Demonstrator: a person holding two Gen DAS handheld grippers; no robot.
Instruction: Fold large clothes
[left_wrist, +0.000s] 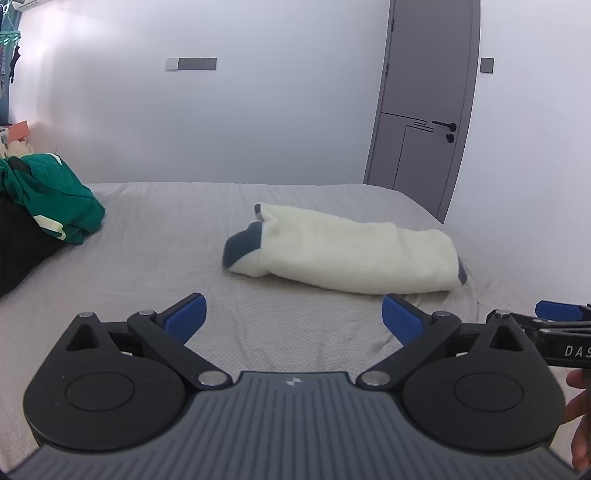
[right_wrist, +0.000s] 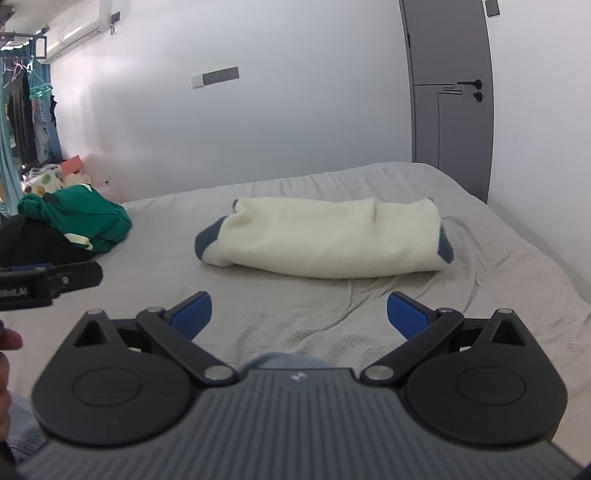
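Note:
A cream fleece garment with dark blue-grey trim (left_wrist: 343, 249) (right_wrist: 325, 240) lies folded into a long bundle on the grey bed sheet (left_wrist: 155, 266) (right_wrist: 498, 258). My left gripper (left_wrist: 293, 314) hovers open over the sheet in front of the bundle, nothing between its blue pads. My right gripper (right_wrist: 299, 312) is open too, just short of the bundle, and shows at the right edge of the left wrist view (left_wrist: 561, 314). The left gripper's finger (right_wrist: 70, 277) shows at the left edge of the right wrist view.
A crumpled green garment (left_wrist: 55, 195) (right_wrist: 81, 218) sits on a black pile (left_wrist: 22, 243) at the bed's left side. A grey door (left_wrist: 424, 103) (right_wrist: 450, 92) stands behind the bed's far right corner. A hand (left_wrist: 580, 417) shows low on the right.

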